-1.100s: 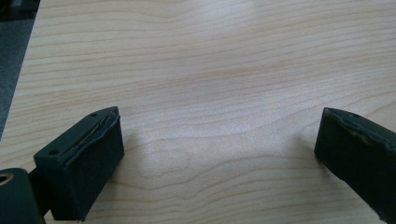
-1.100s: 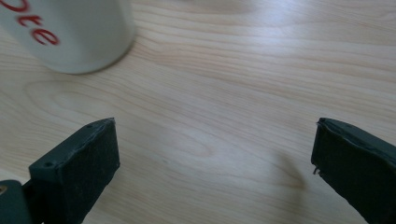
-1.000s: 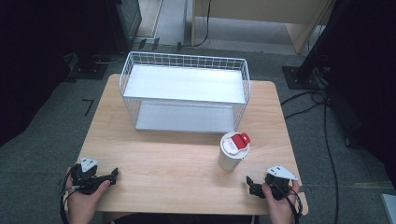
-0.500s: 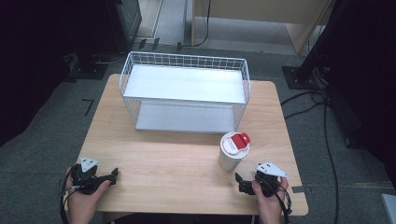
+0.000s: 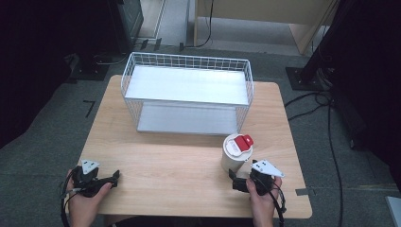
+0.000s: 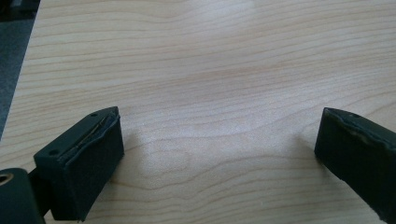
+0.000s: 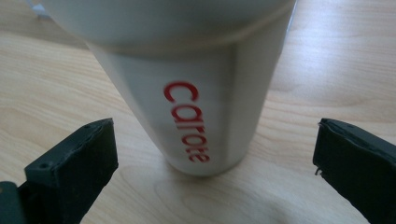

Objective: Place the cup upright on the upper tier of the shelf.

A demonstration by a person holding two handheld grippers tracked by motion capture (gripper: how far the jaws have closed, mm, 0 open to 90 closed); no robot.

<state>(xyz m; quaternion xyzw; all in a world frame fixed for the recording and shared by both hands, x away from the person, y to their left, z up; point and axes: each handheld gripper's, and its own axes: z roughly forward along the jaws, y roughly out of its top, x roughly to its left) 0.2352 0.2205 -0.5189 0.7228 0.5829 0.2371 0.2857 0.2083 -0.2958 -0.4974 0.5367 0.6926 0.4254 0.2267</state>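
Tumbler (image 5: 235,153), white with a red flip lid, stands upright on the wooden desk (image 5: 179,161) toward the near right corner, just in front of the wire basket's right end. Red lettering runs down the tumbler's side in the right gripper view (image 7: 187,121). Right gripper (image 5: 236,179) sits at the near edge right behind the tumbler, held in the person's right hand (image 5: 261,201); fingers (image 7: 74,163) spread wide, one on each side of the tumbler's base, not touching it, with desk showing between each pad and the tumbler wall. Left gripper (image 5: 113,177) rests near the near left corner in the left hand (image 5: 85,201), well apart from the tumbler; its fingers (image 6: 86,158) are wide too, with bare wood grain between them, holding nothing. White wire basket (image 5: 187,64) with two shelves sits at the far middle of the desk, reaching close to the far edge; both shelves look bare. Cables trail from both grippers off the near edge. Grey floor (image 5: 47,142) lies around the desk.
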